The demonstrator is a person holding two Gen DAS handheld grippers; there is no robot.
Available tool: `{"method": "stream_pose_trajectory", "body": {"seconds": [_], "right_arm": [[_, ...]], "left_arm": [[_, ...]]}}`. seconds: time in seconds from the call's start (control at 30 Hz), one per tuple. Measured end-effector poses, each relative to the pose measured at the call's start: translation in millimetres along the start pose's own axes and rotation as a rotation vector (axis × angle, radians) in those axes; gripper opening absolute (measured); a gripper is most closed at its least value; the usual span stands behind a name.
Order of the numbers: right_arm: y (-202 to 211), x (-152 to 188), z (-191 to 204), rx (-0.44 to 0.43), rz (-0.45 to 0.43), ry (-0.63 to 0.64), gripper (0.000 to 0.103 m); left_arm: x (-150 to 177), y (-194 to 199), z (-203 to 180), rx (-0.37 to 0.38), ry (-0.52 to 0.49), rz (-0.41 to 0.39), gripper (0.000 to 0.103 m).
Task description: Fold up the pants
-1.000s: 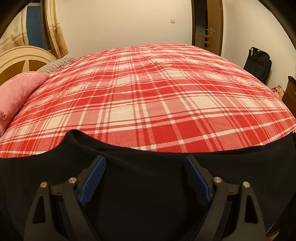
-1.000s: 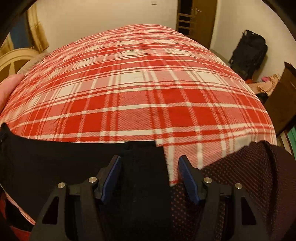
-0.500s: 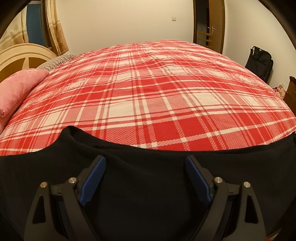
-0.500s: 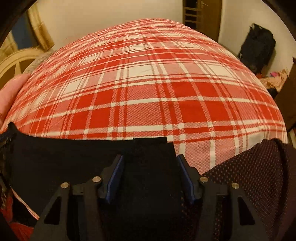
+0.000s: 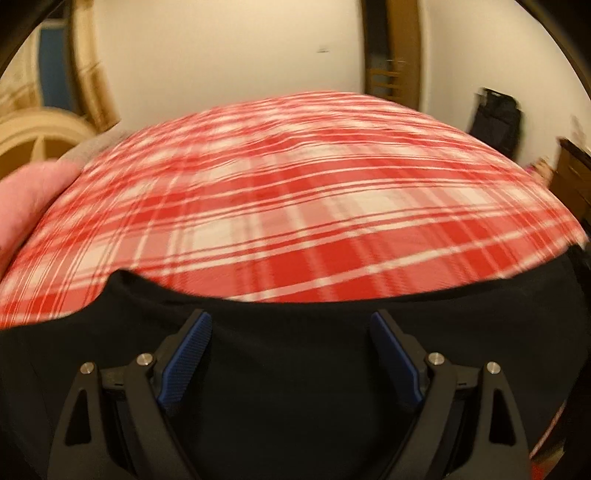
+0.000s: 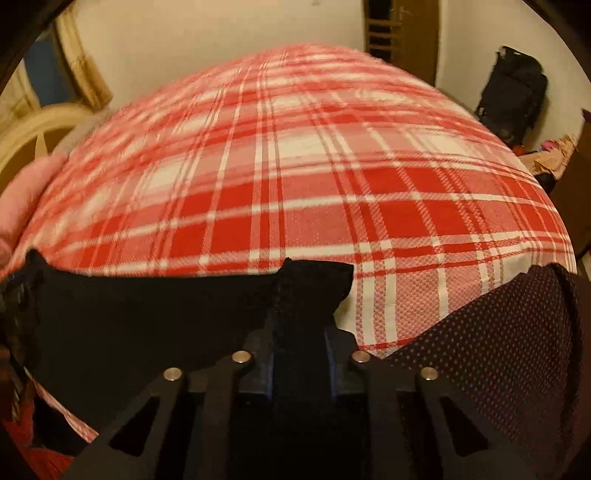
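Black pants (image 5: 295,369) spread along the near edge of the bed, over the red and white plaid cover (image 5: 295,206). Left gripper (image 5: 291,332) low over the dark cloth, blue pads (image 5: 184,354) wide apart, released, nothing between them. Right gripper (image 6: 300,332) clenched on a corner of the pants (image 6: 147,325), the pinched cloth bunched up between the drawn-in fingers, its top edge standing just above the cover near the bed's near edge. Rest of the garment running off to the left from that corner.

Around: pink pillow (image 5: 26,199) at the left edge of the bed, cream headboard (image 5: 33,133) behind it. Brown door (image 6: 402,33) in the far wall, black backpack (image 6: 517,92) on the floor against the right wall, some small coloured cloth (image 6: 550,155) near it. Dark red-dotted fabric (image 6: 498,350) filling the lower right of the right wrist view, just beside the right gripper and covering the bed's near right corner. Whether that fabric touches the pants, cannot tell. Left wrist view blurred.
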State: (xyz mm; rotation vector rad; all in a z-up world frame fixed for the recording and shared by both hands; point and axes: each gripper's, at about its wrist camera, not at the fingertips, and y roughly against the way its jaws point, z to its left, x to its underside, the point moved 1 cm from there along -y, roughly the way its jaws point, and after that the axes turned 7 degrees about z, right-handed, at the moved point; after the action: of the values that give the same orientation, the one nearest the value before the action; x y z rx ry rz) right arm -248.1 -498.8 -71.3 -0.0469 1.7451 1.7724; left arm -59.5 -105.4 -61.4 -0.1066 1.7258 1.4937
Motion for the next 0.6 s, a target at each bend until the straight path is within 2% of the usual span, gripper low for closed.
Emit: {"method": "stream_pose_trajectory", "body": {"seconds": [0.07, 0.17, 0.37, 0.47, 0.6], "right_arm": [[10, 0, 2, -0.010, -0.044, -0.024, 0.017], [24, 1, 4, -0.027, -0.075, -0.055, 0.012], [14, 4, 3, -0.009, -0.018, -0.129, 0.010], [31, 2, 15, -0.112, -0.039, -0.186, 0.010], [59, -4, 65, -0.231, -0.060, -0.132, 0.010]], "left_arm": [[2, 2, -9, 0.013, -0.034, -0.003, 0.090], [4, 2, -5, 0.031, -0.020, 0.009, 0.090], [5, -3, 10, 0.055, 0.045, 0.032, 0.090], [7, 2, 15, 0.066, 0.064, 0.020, 0.090], [3, 8, 26, 0.087, 0.108, 0.007, 0.090]]}}
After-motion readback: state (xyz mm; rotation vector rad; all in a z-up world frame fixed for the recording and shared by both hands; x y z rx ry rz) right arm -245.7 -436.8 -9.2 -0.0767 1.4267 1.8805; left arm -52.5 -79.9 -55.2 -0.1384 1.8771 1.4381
